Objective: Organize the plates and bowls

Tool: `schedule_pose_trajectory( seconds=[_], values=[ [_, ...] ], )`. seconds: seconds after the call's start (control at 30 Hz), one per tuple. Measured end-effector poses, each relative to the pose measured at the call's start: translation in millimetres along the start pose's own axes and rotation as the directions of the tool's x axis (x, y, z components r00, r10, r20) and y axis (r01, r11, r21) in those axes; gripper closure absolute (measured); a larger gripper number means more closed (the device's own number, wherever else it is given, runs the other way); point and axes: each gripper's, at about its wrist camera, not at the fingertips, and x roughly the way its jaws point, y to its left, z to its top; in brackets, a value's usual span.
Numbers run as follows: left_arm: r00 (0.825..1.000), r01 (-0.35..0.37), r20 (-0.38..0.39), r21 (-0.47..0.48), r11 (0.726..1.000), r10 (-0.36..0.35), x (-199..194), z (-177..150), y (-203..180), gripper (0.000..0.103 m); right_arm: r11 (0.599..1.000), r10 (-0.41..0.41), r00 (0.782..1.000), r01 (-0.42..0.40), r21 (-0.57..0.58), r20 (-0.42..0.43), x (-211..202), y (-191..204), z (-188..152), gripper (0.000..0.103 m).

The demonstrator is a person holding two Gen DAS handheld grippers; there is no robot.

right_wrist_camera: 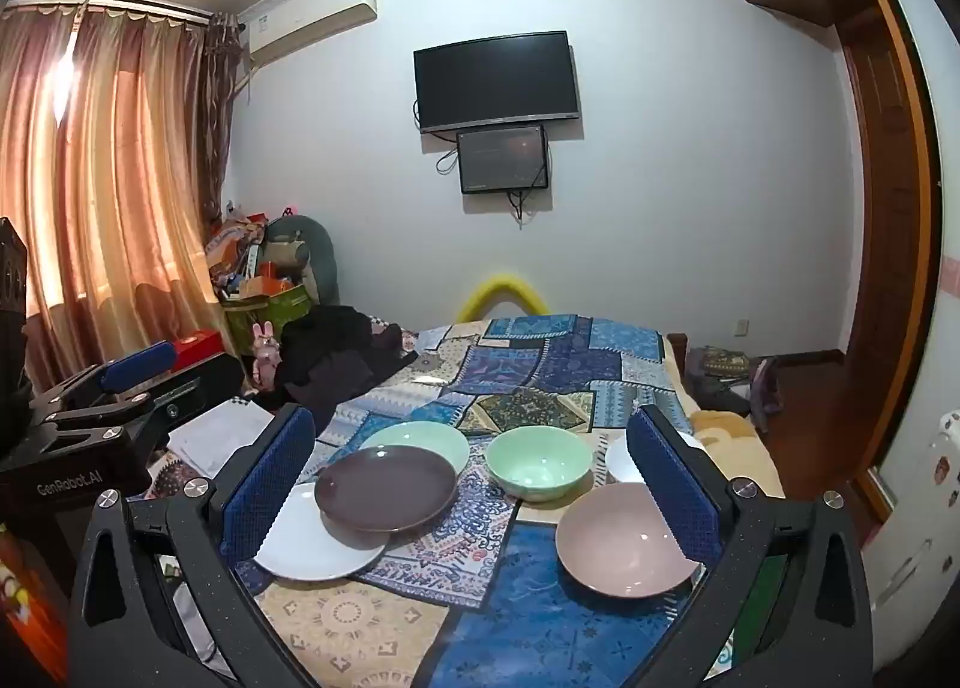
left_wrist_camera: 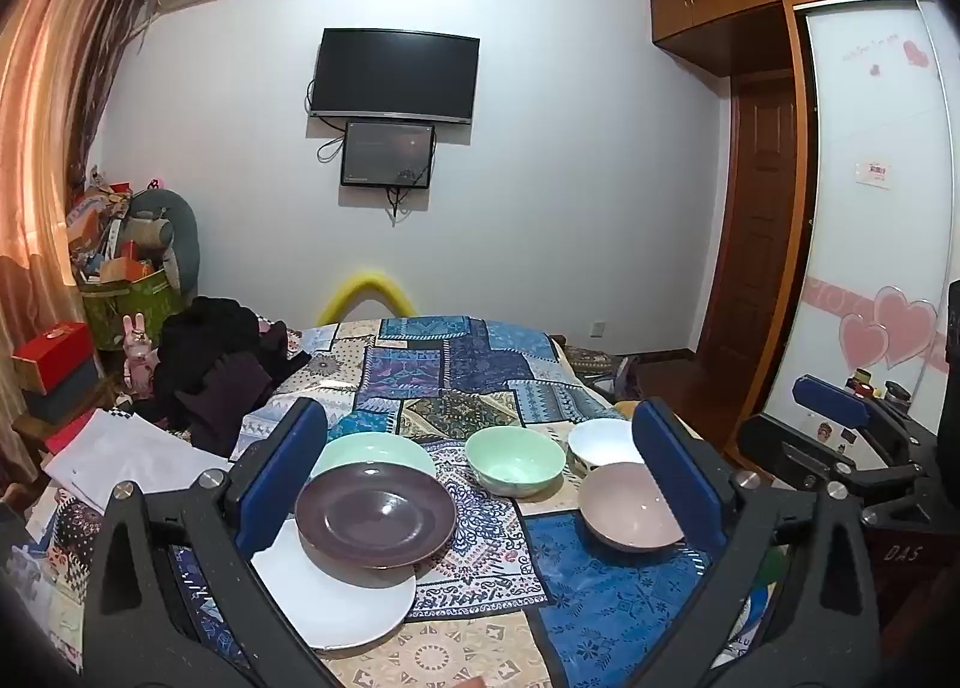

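Observation:
A brown plate (left_wrist_camera: 375, 514) lies overlapping a white plate (left_wrist_camera: 339, 598) and a pale green plate (left_wrist_camera: 372, 448) on a patchwork cloth. A green bowl (left_wrist_camera: 515, 460), a white bowl (left_wrist_camera: 603, 442) and a pink bowl (left_wrist_camera: 630, 505) sit to the right. The right wrist view shows the brown plate (right_wrist_camera: 387, 487), white plate (right_wrist_camera: 312, 541), green plate (right_wrist_camera: 420, 439), green bowl (right_wrist_camera: 538, 469), pink bowl (right_wrist_camera: 624, 538) and white bowl (right_wrist_camera: 621, 463). My left gripper (left_wrist_camera: 480, 448) is open and empty, above the near dishes. My right gripper (right_wrist_camera: 471, 448) is open and empty too.
The patchwork cloth (left_wrist_camera: 456, 376) covers a table or bed. Dark clothes (left_wrist_camera: 216, 364) and papers (left_wrist_camera: 120, 448) lie at the left. A wooden wardrobe (left_wrist_camera: 756, 268) stands at the right. The right gripper's body (left_wrist_camera: 840, 436) shows at right in the left view.

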Motion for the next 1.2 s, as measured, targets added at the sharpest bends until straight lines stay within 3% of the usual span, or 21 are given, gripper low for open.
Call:
schedule_pose_trajectory(
  seconds=[1.2],
  values=[
    [1.000, -0.001, -0.013, -0.003, 1.000, 0.001, 5.2, -2.8, -0.5, 0.000, 1.000, -0.002, 1.000, 0.002, -0.008, -0.001, 1.2, -0.5, 1.0, 0.000]
  ],
)
